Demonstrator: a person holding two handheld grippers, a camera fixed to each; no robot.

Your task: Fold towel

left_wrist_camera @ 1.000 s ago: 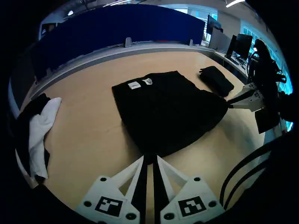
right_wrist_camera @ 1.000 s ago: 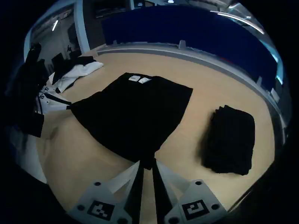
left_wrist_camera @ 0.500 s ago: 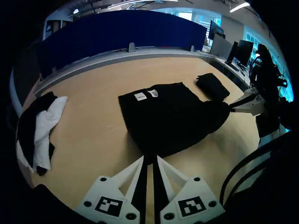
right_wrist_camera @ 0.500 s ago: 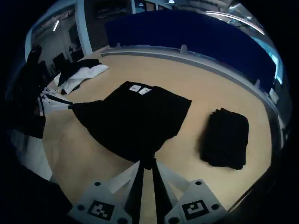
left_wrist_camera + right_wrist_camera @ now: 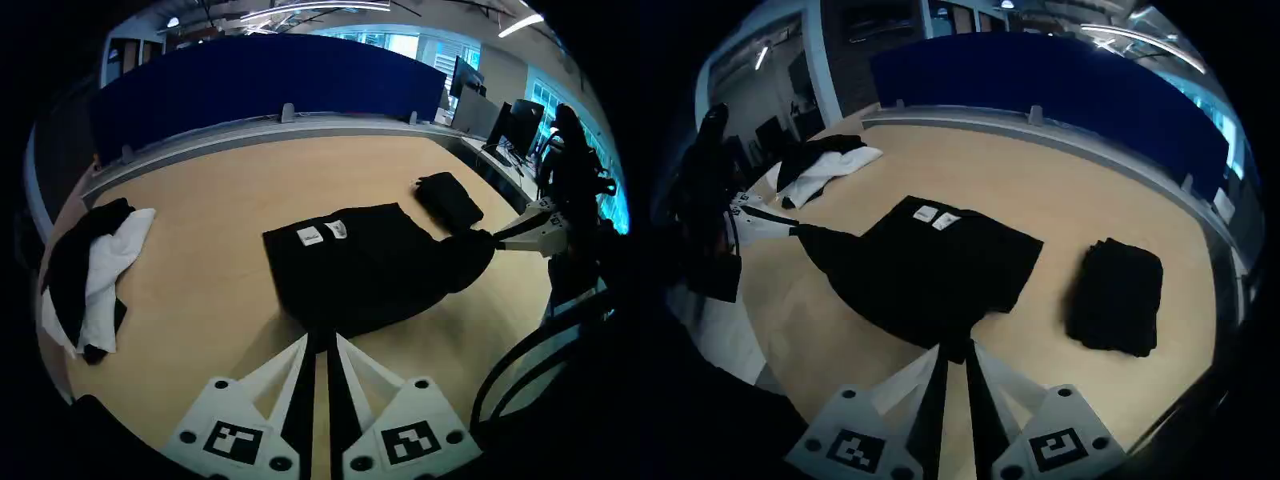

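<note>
A black towel [image 5: 368, 268] with two white labels lies spread on the wooden table [image 5: 224, 200], its near edge lifted at both corners. My left gripper [image 5: 320, 340] is shut on one near corner. In the left gripper view the right gripper [image 5: 500, 238] holds the other corner at the right. In the right gripper view my right gripper [image 5: 956, 348] is shut on its corner of the black towel [image 5: 936, 268], and the left gripper [image 5: 792, 226] pinches the far-left corner.
A folded black towel [image 5: 1116, 296] lies to the right of the spread one, also seen as a folded black towel [image 5: 448, 200]. A white and black heap of cloth [image 5: 92, 272] sits at the table's left. A blue partition [image 5: 264, 76] runs along the far edge.
Both grippers have risen and drawn back with their corners, so the towel looks smaller and its near edge hangs higher off the table.
</note>
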